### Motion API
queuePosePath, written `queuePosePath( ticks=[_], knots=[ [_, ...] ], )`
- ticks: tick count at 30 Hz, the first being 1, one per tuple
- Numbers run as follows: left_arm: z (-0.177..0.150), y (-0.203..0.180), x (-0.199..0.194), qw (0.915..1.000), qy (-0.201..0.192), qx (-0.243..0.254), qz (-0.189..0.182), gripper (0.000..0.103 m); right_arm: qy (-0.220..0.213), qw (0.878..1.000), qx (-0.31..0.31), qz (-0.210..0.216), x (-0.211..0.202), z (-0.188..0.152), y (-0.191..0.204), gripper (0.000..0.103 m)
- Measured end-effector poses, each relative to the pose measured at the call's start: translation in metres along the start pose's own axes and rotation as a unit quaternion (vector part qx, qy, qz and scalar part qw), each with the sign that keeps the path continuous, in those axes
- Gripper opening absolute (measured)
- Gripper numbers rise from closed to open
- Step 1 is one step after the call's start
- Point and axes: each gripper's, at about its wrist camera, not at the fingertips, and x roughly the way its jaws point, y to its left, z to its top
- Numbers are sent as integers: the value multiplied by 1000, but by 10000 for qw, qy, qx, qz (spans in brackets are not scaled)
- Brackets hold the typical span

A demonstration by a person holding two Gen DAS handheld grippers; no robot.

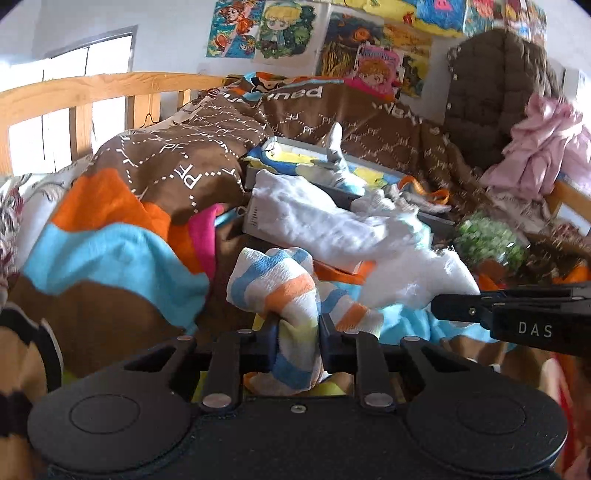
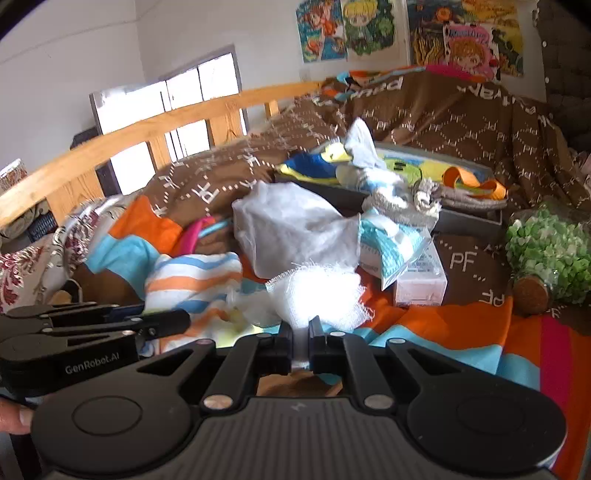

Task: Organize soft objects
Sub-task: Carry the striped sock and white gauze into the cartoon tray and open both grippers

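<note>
My left fingers (image 1: 295,326) pinch a bunched, crinkled cloth striped in white, blue, orange and pale yellow (image 1: 280,288), the fabric squeezed between the two black pads and spilling out above and below them. My right fingers (image 2: 301,334) are pressed together on a frayed edge of white gauzy cloth (image 2: 321,291), which stands up bright and crumpled just past the tips. The two cloths lie side by side on the bed, touching, the striped one to the left of the white one, and in each wrist view the other tool reaches in from the side. Under both spreads a fleece blanket of brown, orange, sky blue and pink with white dotted lettering (image 1: 122,229), heaped high toward the back. Just behind the white cloth sits a larger crumpled white fabric (image 2: 291,229), and beside that a small white cardboard box (image 2: 421,284) with a turquoise and white packet leaning on it. Farther back a shallow grey tray (image 2: 469,218) holds mixed soft pieces in blue, yellow, grey and orange. To the right rests a round bunch of green artificial leaves (image 2: 546,258). A pale wooden bed rail (image 2: 122,136) runs along the left, and colourful cartoon posters (image 1: 273,29) hang on the wall.
</note>
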Motion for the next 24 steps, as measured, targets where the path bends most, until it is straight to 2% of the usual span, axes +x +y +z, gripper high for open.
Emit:
queuePosePath(
  ticks=[4,10,15,18,24],
  knots=[
    [1,-9,-14,9996,-178,123,-156,23,-374,9991,121,157,-19,-1,-2,9],
    [9,-22,-35,9982,-446,251,-304,22,-929,9954,-153,154,-37,0,4,9],
    [13,-29,-46,9973,-582,312,-322,22,-1397,9891,-453,140,-51,0,13,9],
    [17,-32,-56,9957,-802,293,-344,22,-1734,9834,-539,18,-59,1,15,9],
    [34,-37,-71,9922,-1159,271,-377,22,-2231,9739,-407,-112,-74,5,9,9]
  ],
)
